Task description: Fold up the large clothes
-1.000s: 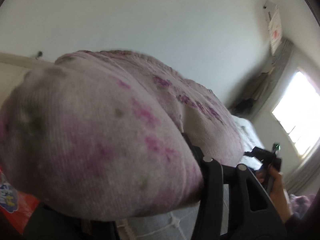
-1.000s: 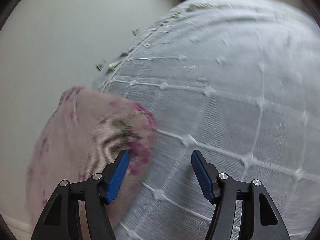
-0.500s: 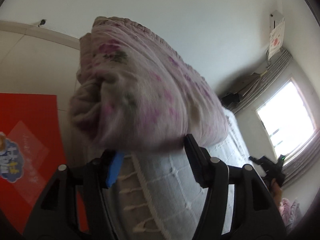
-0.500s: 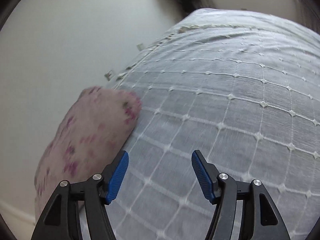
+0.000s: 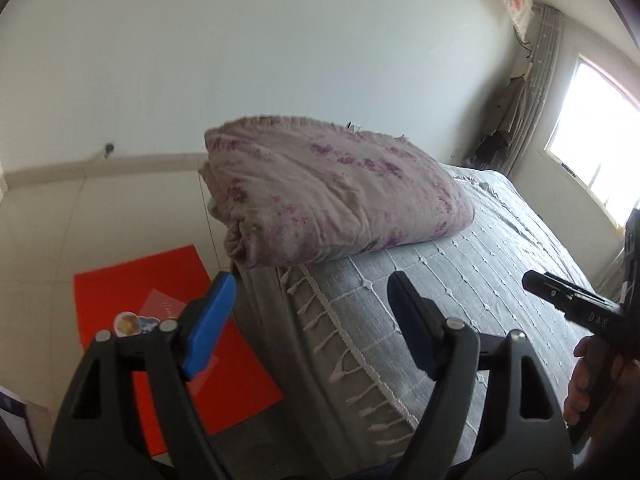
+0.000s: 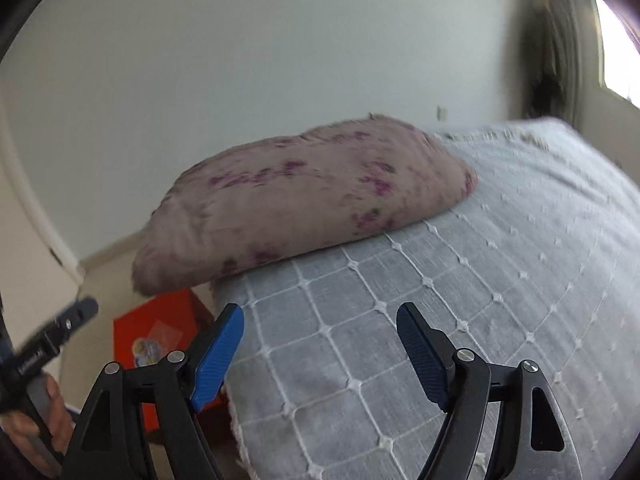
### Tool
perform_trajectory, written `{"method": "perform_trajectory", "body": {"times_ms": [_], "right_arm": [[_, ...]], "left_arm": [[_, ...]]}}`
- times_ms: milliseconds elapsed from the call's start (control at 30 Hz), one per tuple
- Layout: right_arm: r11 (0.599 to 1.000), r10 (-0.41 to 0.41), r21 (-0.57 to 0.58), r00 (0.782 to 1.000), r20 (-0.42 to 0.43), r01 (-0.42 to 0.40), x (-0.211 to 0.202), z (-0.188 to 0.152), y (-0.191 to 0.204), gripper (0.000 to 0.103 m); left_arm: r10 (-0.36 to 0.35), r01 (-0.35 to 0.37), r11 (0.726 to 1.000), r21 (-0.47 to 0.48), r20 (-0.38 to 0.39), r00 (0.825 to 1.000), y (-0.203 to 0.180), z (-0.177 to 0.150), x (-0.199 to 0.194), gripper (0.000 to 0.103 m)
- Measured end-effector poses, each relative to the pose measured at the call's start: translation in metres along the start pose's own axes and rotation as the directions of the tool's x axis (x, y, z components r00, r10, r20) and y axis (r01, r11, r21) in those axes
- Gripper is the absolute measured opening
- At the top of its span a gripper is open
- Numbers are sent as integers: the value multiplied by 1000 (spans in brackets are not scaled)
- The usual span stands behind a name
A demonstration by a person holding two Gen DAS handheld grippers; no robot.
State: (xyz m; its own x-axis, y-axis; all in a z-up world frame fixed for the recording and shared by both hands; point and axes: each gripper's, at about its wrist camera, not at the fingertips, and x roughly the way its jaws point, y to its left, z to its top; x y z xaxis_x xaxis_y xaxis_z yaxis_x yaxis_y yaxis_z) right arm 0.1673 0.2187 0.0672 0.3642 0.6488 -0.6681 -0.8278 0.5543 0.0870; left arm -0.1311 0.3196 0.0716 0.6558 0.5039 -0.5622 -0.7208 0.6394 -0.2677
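Left wrist view: one folded bundle overhangs the bed corner, bare bedspread beyond. Left tool and right tool both gape apart, holding nothing.

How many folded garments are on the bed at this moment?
1. A pink floral folded bundle lies at the corner of the grey bedspread, partly overhanging the edge above the red mat. Both grippers, left and right, are open and clear of it. The bed's far side is partly out of view.
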Motion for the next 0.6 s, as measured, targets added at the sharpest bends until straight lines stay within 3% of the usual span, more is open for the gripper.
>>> {"method": "perform_trajectory", "body": {"times_ms": [200,333,600], "right_arm": [[992,-9,-123,989,145,28,-54,-30,44,86],[986,-11,-158,982,191,42,-69,-45,56,91],[998,31,-65,976,214,-17,-87,-56,46,95]], "left_arm": [[71,-76,994,80,56,996,-14,-13,-44,81],[110,-122,985,125,94,989,-27,-21,-69,85],[139,-167,972,163,166,976,-52,-29,-100,94]]}}
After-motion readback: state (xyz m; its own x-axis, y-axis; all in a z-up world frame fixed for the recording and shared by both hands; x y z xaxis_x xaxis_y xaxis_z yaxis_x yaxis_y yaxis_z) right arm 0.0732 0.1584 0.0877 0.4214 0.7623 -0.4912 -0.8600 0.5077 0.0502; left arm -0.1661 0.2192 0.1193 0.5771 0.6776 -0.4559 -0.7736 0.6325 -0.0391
